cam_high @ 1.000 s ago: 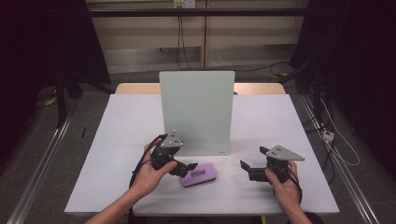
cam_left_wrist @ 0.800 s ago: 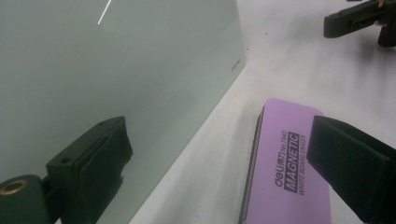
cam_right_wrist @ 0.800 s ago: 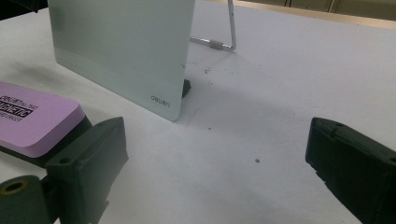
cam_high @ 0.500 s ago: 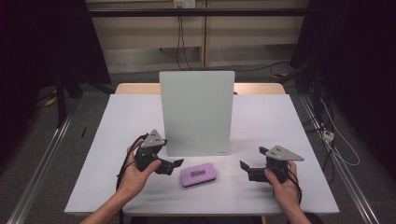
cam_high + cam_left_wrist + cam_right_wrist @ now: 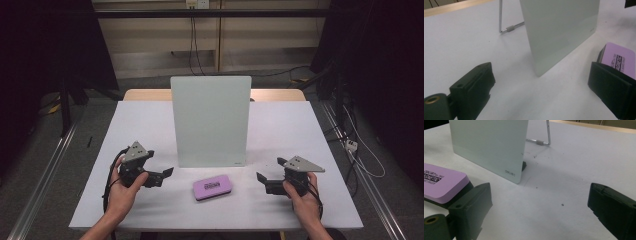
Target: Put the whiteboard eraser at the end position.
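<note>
Purple and flat, the eraser [image 5: 213, 187] lies on the white table [image 5: 150, 125] in the lower middle of the high view, just below the bottom edge of the pale green board [image 5: 211, 120] that stands upright at the centre of the frame. Neither claw touches it. The left claw [image 5: 162, 176], held in a hand [image 5: 121, 196] at the lower left of that view, points toward the eraser from the left and stands near it but apart, its jaws spread wide with bare table between them. In the left gripper view the eraser [image 5: 616, 57] sits at the right edge of the frame, partly behind the right-hand black jaw, while the board [image 5: 559, 30] fills the upper middle and a bent metal stand [image 5: 507, 26] shows behind it at the upper left. The right claw [image 5: 268, 182], held in a hand [image 5: 305, 202] at the lower right of the high view, points toward the eraser from the right and is likewise apart from it, jaws gaping and empty. In the right gripper view the eraser [image 5: 441, 182] lies at the left edge, its dark underside showing, and the board [image 5: 489, 145] with a small printed mark at its lower corner stands in the upper left
</note>
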`<move>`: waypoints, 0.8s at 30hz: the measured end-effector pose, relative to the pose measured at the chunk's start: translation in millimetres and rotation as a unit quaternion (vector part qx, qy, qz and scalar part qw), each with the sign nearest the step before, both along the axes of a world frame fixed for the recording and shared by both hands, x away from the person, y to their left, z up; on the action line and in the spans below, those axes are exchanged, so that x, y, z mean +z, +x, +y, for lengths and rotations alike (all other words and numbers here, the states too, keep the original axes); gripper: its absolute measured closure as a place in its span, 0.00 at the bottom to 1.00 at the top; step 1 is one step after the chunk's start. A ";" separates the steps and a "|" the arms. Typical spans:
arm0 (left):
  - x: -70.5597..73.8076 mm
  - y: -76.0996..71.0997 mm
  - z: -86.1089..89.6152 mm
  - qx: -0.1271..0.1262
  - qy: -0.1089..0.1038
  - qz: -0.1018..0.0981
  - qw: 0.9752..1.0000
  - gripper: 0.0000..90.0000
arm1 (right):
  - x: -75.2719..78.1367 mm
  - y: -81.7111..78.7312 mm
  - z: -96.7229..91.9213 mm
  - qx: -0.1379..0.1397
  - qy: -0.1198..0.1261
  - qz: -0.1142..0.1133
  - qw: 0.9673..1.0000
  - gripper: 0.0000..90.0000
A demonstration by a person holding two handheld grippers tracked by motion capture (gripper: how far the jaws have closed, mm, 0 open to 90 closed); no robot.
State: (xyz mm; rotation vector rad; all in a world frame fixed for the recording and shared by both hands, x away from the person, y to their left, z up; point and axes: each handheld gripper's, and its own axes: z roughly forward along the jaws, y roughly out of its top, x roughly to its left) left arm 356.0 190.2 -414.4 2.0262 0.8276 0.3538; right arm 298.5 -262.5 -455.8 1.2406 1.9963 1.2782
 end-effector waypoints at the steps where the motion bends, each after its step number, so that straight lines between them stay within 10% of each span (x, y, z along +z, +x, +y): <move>1: -0.3 -1.5 2.4 -0.001 0.002 -0.002 1.000 0.08 | 0.0 0.0 0.0 0.000 0.000 0.000 1.000 0.06; 7: -6.7 -10.1 17.4 0.035 -0.028 0.018 0.999 0.07 | -0.2 0.0 -0.1 0.000 -0.002 0.001 1.000 0.06; 24: -20.7 -17.7 44.2 0.088 -0.028 -0.001 0.996 0.07 | -0.8 -1.2 -2.9 -0.002 -0.002 0.002 1.000 0.06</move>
